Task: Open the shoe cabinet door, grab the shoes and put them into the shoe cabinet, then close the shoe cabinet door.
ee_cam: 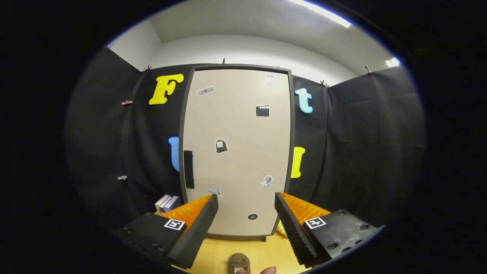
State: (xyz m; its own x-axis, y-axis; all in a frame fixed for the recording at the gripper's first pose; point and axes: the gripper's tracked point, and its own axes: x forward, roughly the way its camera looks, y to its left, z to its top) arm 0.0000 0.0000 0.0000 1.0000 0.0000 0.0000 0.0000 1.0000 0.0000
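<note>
The gripper [246, 213] is hovering with its two fingers [198, 228] spread wide apart, gripping nothing. Between the fingers, at the nearest point, a brown shoe [239, 263] is lying on the light wooden floor [217, 255], and a fingertip [269, 270] of a person is showing just right of it. Whether that fingertip is touching the shoe cannot be told.

Just beyond the right finger, a small yellow object [280, 228] is sitting on the floor at the cabinet's right foot; what it is cannot be made out.

Farther ahead, the shoe cabinet [237, 152] is standing upright on the floor, centred beyond the fingers. Its beige door [239, 129] is sitting shut within a dark frame. A dark vertical handle [188, 169] is mounted along the door's left edge, at about mid height. Several small stickers [221, 145] are scattered across the door face.

To the left of the cabinet's base, beyond the left finger, a few books [167, 203] are standing upright.

Behind the cabinet, black cloth [361, 152] is hanging as the booth wall on both sides, with a white wall [247, 51] rising above it at the far end.
</note>
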